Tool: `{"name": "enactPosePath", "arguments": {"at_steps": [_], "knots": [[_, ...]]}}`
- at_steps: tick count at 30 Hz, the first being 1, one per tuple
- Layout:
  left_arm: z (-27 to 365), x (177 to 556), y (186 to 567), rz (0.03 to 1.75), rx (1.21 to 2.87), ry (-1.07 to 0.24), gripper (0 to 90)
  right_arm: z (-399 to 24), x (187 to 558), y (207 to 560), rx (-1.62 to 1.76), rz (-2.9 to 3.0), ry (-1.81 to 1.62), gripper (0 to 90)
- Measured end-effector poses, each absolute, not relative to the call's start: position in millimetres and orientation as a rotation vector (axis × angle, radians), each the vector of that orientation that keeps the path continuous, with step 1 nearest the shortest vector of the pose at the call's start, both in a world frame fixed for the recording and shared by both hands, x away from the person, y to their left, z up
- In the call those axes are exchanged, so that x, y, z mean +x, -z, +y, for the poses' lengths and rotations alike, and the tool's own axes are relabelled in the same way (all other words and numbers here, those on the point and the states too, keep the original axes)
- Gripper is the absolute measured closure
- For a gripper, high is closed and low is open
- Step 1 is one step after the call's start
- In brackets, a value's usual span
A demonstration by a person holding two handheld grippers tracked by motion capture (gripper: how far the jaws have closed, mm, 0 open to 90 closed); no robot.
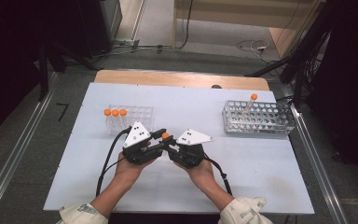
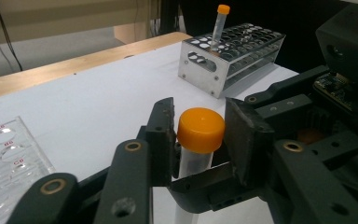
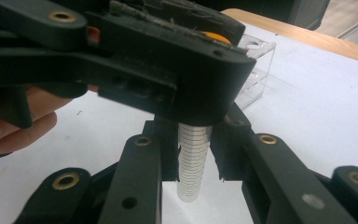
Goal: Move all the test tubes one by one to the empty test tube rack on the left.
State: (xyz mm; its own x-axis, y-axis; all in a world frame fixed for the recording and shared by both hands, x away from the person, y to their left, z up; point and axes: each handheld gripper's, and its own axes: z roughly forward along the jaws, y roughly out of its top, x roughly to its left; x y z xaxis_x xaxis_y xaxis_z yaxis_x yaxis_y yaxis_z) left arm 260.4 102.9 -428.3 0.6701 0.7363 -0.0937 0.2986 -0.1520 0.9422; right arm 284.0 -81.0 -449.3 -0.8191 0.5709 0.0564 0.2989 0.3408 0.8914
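A clear graduated tube with an orange cap [image 1: 166, 136] is held between both grippers at the middle of the white table [image 1: 242, 172]. In the left gripper view, my left gripper [image 2: 200, 126] is shut on the orange cap [image 2: 200, 128], one pad on each side. In the right gripper view, my right gripper [image 3: 193, 149] is shut on the tube's clear body [image 3: 192, 163] lower down, and the left gripper's jaw crosses just above. The high view shows the left gripper [image 1: 162, 139] and right gripper [image 1: 169, 142] meeting tip to tip, each in a hand.
A clear plastic rack [image 1: 137, 115] with three orange-capped tubes [image 1: 115, 113] stands behind the left gripper. At the back right, a metal rack [image 1: 256, 119] holds one leaning tube [image 1: 251, 100]. Cables trail from both grippers toward the front edge.
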Motion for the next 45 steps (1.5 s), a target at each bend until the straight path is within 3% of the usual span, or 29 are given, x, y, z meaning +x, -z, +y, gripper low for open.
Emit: {"name": "enactPosePath", "arguments": {"at_steps": [2, 15, 17, 19, 20, 25, 37, 45], "knots": [[103.5, 260.6, 428.6, 0.836, 1.737, -0.476, 69.5, -80.7, 283.8, 449.5, 0.776, 2.343, -1.470, 71.4], [104.7, 260.9, 428.1, 0.836, 1.730, -0.470, 70.7, -81.1, 283.5, 449.2, 0.754, 2.345, -1.471, 70.5], [105.2, 260.6, 427.8, 0.838, 1.726, -0.476, 70.9, -81.1, 283.0, 448.9, 0.748, 2.351, -1.471, 60.7], [105.9, 260.6, 427.5, 0.836, 1.721, -0.482, 71.0, -80.3, 283.5, 448.5, 0.760, 2.356, -1.465, 37.3], [106.7, 260.8, 427.1, 0.839, 1.718, -0.488, 71.0, -80.2, 284.1, 448.4, 0.766, 2.354, -1.462, 30.0], [113.9, 263.2, 423.4, 0.856, 1.699, -0.509, 71.1, -87.1, 289.1, 445.6, 0.804, 2.335, -1.438, 18.0], [158.8, 284.2, 389.3, 0.980, 1.547, -0.647, 71.1, -125.1, 305.1, 441.6, 0.937, 2.246, -1.405, 17.6], [179.1, 303.6, 389.9, 1.062, 1.527, -0.738, 71.0, -139.1, 308.7, 437.0, 0.968, 2.203, -1.406, 18.4]]}}
